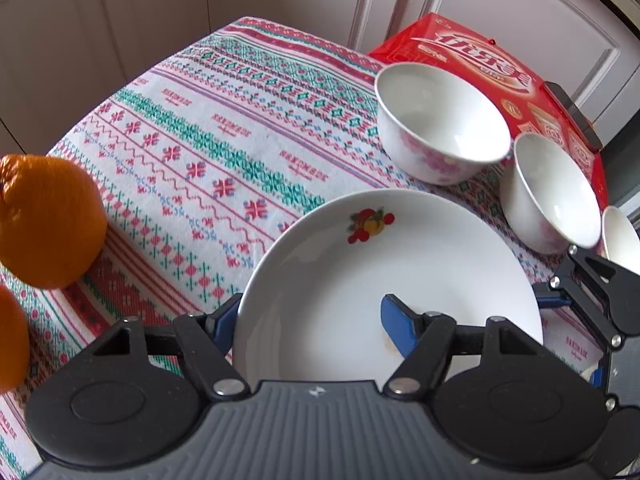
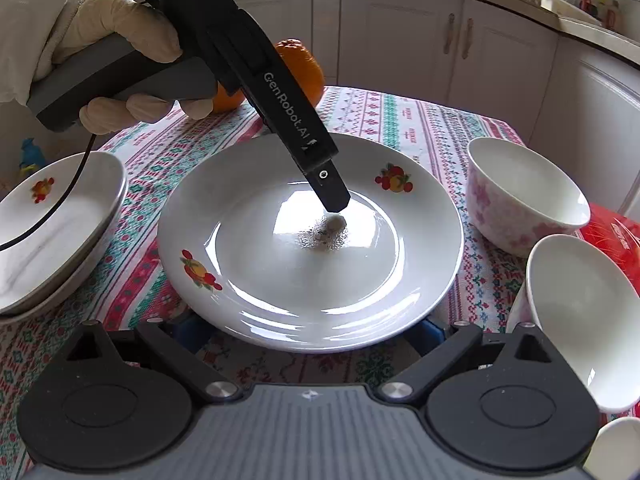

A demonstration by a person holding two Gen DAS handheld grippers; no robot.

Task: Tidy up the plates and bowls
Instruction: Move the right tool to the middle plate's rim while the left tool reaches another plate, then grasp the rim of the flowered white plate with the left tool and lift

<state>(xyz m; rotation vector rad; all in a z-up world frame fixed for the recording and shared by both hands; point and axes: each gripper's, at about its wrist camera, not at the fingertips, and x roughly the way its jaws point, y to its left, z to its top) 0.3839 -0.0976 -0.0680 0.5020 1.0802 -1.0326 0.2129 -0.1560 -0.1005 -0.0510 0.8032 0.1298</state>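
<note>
A white plate with fruit prints (image 1: 384, 280) lies on the patterned tablecloth; it also shows in the right wrist view (image 2: 280, 264). My left gripper (image 1: 308, 320) straddles the plate's near rim, one blue finger (image 1: 396, 320) inside the plate and the other outside under the rim. In the right wrist view the left gripper's finger (image 2: 332, 196) points down into the plate's middle. My right gripper (image 2: 304, 332) is wide open with its fingers under the plate's near edge. Two stacked plates (image 2: 60, 232) lie at the left.
Two white bowls with pink flowers (image 1: 440, 120) (image 1: 552, 192) stand right of the plate, seen again in the right wrist view (image 2: 520, 196) (image 2: 580, 320). A red box (image 1: 500, 68) lies behind them. Oranges (image 1: 44, 220) sit at the left. Cabinets surround the table.
</note>
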